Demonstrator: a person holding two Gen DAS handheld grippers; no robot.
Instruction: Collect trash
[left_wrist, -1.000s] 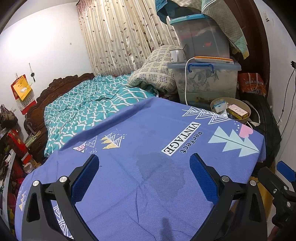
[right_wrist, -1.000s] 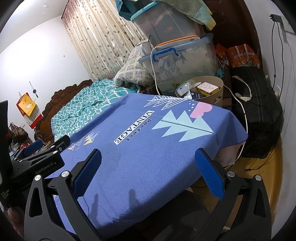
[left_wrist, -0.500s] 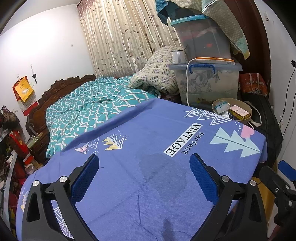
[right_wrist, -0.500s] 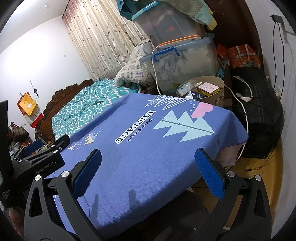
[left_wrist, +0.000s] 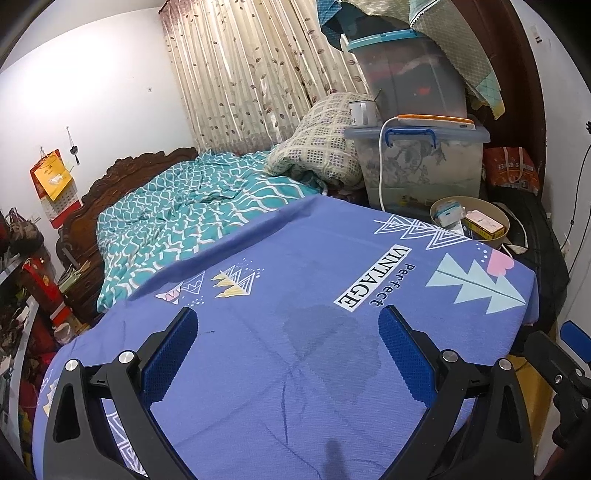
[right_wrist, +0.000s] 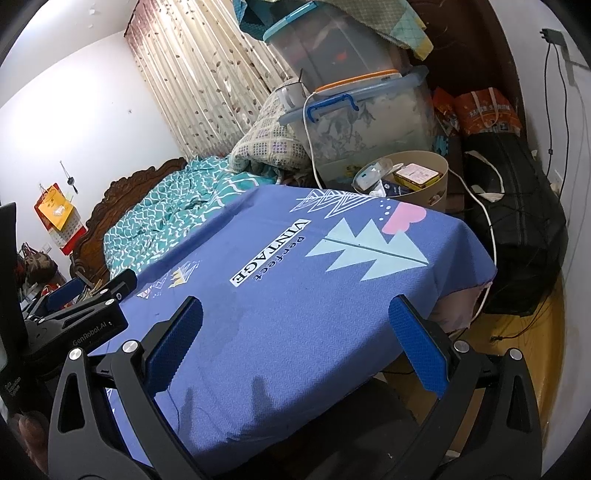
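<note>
almost nothing has moved since the earlier frames: the left view has drifted a touch so the cloth sits slightly further right and lower, the right view is as good as unchanged. the left tongs (left_wrist: 288, 332) hang with jaws spread wide and nothing between them, over a dark damp patch (left_wrist: 332, 343) on the blue cloth (left_wrist: 258, 387). the right tongs (right_wrist: 295, 325) are spread the same way and empty, above the cloth's near right part, likely both held ready while the person looks for something to pick up. no loose trash shows on the cloth. the nearest likely place for it is the round beige bin (right_wrist: 439, 181) just past the cloth's far corner, holding small boxes and wrappers. beyond stand stacked plastic storage boxes (left_wrist: 424, 162), a folded quilt (left_wrist: 314, 147), the bed with a teal cover (left_wrist: 177, 214) and a black bag (right_wrist: 517, 229). a white cable (right_wrist: 480, 206) trails by the bin and could snag a reach
</note>
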